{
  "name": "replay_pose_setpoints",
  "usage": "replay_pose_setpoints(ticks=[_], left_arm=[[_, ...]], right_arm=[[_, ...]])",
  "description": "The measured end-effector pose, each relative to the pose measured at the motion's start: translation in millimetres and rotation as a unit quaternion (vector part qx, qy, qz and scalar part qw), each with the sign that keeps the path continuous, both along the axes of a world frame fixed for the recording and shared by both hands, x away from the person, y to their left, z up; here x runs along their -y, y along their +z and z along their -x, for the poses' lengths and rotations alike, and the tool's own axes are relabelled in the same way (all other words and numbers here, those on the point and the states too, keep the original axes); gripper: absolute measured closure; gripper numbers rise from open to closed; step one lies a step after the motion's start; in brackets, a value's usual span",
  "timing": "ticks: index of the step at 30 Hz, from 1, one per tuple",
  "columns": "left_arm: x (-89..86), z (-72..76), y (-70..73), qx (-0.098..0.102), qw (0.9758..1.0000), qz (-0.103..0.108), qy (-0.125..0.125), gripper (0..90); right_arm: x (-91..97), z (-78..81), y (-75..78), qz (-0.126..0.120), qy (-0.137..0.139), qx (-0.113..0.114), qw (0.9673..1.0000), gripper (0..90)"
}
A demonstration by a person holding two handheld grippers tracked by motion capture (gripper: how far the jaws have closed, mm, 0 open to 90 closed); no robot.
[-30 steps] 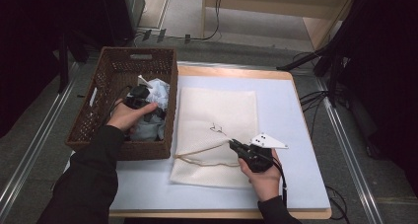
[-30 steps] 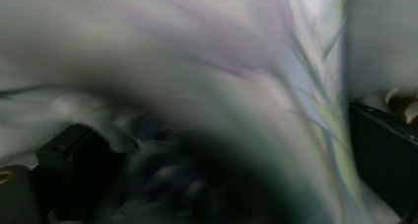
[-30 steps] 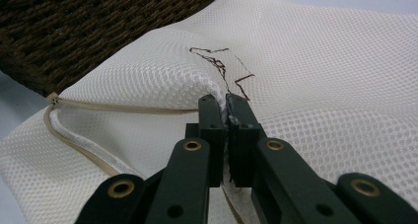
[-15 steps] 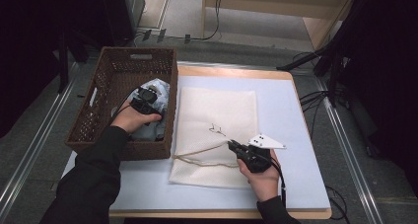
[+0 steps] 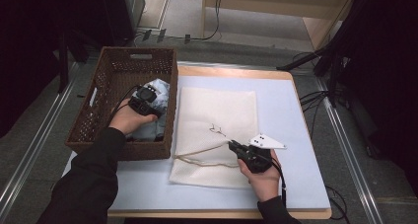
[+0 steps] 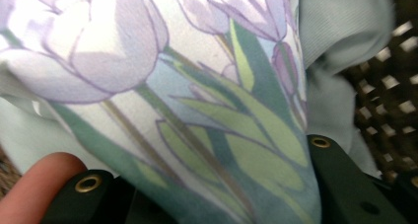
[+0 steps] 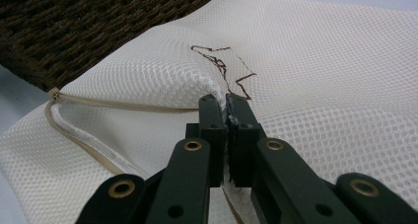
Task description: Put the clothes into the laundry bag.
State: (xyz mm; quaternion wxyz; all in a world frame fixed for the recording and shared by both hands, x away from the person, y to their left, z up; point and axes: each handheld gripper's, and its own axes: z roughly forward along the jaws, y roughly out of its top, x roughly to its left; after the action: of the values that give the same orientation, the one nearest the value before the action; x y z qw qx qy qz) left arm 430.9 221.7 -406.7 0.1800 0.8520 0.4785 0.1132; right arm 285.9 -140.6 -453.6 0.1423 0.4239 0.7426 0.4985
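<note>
The right gripper [image 5: 231, 145] is pinching the mesh bag [image 5: 217, 115] (zipper gaping); the left gripper [image 5: 148, 98] is clutching floral cloth [image 6: 197, 135] between its jaws inside the basket [image 5: 98, 93].

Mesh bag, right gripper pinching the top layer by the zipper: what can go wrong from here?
1. The right gripper holds only a thin fold of the mesh bag; it could slip out and the opening drop shut.
2. The tulip-print cloth bunches between the left gripper jaws and may snag on the wicker basket rim on the way out.
</note>
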Motion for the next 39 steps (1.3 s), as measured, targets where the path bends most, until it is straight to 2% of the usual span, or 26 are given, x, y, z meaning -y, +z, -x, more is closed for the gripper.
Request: replay_pose_setpoints(ticks=[4, 8, 16, 18, 21, 32, 36, 39], left_arm=[[-4.5, 3.6, 17.2, 0.034, 0.9988, 0.034, 0.009, 69.2], [-10.7, 10.9, 30.7, 0.061, 0.9949, 0.078, 0.018, 69.6], [-19.5, 27.1, 46.2, 0.12, 0.9876, 0.095, 0.037, 69.6], [-21.4, 30.5, 50.2, 0.134, 0.9845, 0.104, 0.046, 69.6], [-22.7, 35.9, 55.5, 0.155, 0.9805, 0.113, 0.043, 69.5], [-29.6, 53.3, 73.5, 0.215, 0.9622, 0.158, 0.053, 69.3], [-28.9, 59.5, 79.2, 0.23, 0.9577, 0.165, 0.051, 69.3], [-27.7, 63.3, 81.8, 0.234, 0.9557, 0.172, 0.049, 69.3]], right_arm=[[0.5, -0.2, -0.2, 0.001, 0.0, 0.0, 1.0, 87.8], [0.0, -0.2, -0.7, 0.002, 0.001, 0.001, 1.0, 87.8], [-0.1, -0.2, -0.1, 0.0, 0.002, 0.002, 1.0, 87.8], [0.0, -0.1, 0.0, -0.001, 0.002, 0.002, 1.0, 87.8], [0.3, -0.2, 0.0, -0.001, 0.001, 0.0, 1.0, 88.0], [0.3, -0.3, -0.1, -0.003, 0.002, 0.0, 1.0, 88.0], [0.3, -0.2, -0.1, -0.002, 0.002, -0.001, 1.0, 88.1], [0.2, -0.4, -0.3, -0.002, 0.003, 0.0, 1.0, 88.1]])
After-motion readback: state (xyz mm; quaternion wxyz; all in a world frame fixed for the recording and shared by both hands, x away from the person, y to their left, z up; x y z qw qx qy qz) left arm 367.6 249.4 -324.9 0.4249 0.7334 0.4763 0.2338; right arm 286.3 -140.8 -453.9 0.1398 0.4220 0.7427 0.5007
